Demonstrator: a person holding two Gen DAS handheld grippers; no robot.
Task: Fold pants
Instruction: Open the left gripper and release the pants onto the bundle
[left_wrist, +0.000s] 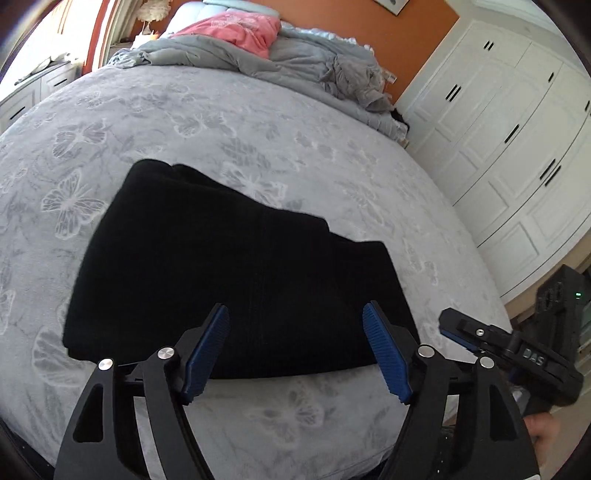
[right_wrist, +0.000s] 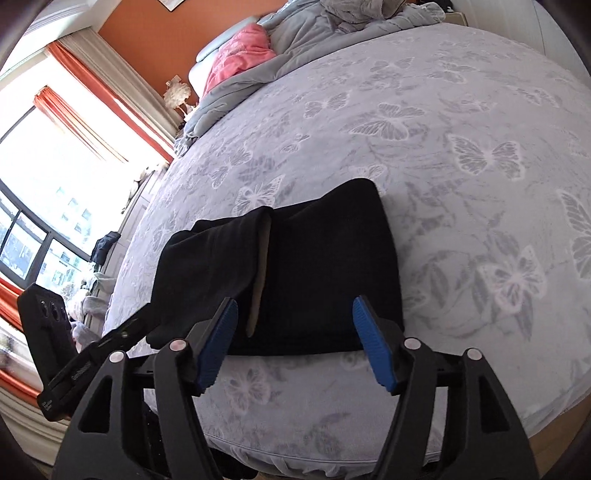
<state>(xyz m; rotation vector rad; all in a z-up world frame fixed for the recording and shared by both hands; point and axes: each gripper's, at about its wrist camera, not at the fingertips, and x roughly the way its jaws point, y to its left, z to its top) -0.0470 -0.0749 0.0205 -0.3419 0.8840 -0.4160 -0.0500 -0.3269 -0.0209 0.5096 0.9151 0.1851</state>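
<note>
Bedspread (left_wrist: 229, 122) bears folded pants (left_wrist: 229, 266) beyond both gaping tools.

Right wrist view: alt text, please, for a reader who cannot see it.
Folded black pants lie on a grey butterfly-print bedspread, with the open, empty right gripper above their near edge. The left gripper shows at lower left.
</note>
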